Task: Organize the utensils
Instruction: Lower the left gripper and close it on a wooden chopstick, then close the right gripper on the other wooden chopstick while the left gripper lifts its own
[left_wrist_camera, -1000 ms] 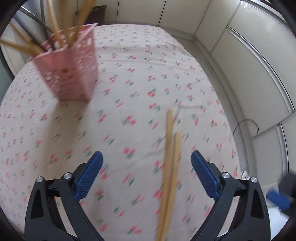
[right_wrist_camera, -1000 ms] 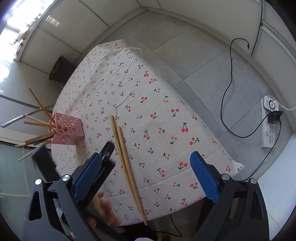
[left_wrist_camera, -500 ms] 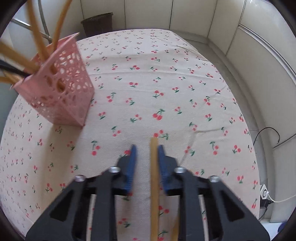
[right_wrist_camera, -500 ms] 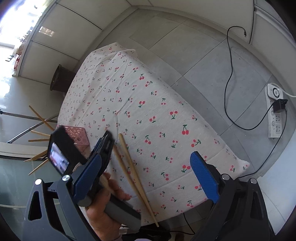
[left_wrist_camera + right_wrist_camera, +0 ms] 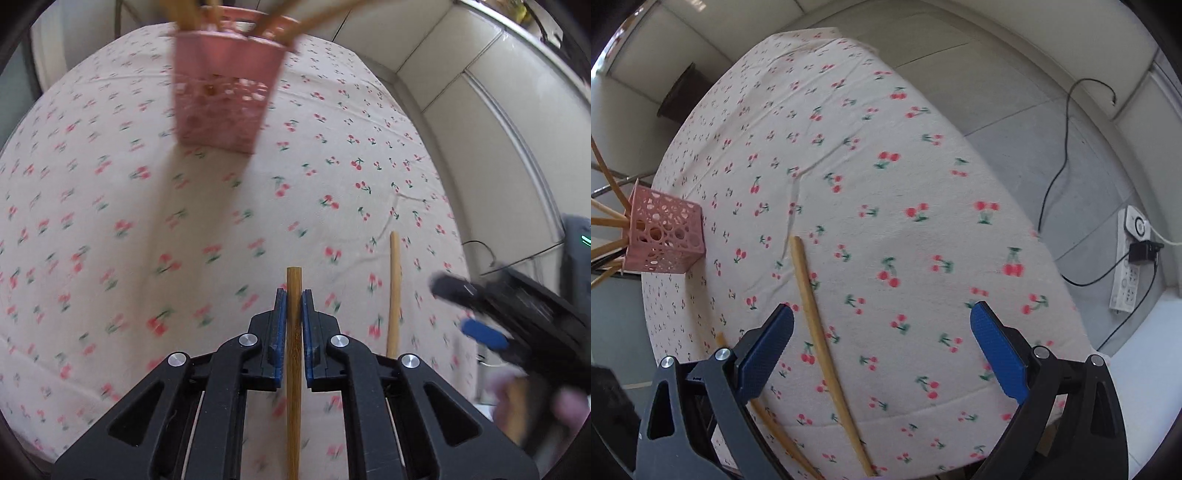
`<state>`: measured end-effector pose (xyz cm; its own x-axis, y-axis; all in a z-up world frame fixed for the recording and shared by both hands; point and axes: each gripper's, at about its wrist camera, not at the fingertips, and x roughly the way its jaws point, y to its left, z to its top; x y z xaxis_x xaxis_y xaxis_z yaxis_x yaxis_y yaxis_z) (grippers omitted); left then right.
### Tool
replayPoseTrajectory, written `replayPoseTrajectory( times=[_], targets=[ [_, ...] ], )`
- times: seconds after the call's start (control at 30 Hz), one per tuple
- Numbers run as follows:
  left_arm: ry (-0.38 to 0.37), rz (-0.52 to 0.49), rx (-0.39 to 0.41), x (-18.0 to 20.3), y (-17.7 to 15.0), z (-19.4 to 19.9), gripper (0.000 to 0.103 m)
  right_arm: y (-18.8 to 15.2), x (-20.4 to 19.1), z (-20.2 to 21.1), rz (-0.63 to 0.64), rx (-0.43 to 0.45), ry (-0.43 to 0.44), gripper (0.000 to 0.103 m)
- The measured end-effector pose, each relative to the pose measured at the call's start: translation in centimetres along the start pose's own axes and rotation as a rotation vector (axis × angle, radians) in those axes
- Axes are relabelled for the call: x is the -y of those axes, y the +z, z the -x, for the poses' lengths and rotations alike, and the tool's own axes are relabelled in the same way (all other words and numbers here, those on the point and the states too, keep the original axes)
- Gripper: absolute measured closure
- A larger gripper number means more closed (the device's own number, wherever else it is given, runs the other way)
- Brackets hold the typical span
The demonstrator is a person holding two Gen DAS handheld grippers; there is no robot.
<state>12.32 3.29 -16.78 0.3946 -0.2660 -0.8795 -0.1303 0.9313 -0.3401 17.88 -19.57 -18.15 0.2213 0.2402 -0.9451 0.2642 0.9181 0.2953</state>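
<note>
Wooden chopstick (image 5: 294, 369) is lying pinched between the closed blue pads of the left gripper (image 5: 294, 295), tip protruding toward 12 o'clock, apparently lifted off the tablecloth (image 5: 110, 221) for carrying, though blur is hiding the gap. At 12 o'clock the pink holder (image 5: 225, 96) is waiting, other sticks already inside. A second chopstick (image 5: 822, 332) is resting on the cloth, between the spread-apart pads of the right gripper (image 5: 882, 336), ready for pickup.
</note>
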Motion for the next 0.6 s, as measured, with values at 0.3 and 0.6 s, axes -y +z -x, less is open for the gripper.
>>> replayPoseTrajectory(
  times=[0.3,0.6],
  targets=[
    [-0.004,-0.030,0.126,-1.7,-0.6,7.3,0.096,0.3,-5.9,-2.4,0.144,0.038,-0.070,0.032],
    [0.003,-0.047,0.210,-2.7,-0.1,9.5,0.096,-1.3,-8.0,-1.5,0.286,0.118,-0.076,0.095]
  ],
)
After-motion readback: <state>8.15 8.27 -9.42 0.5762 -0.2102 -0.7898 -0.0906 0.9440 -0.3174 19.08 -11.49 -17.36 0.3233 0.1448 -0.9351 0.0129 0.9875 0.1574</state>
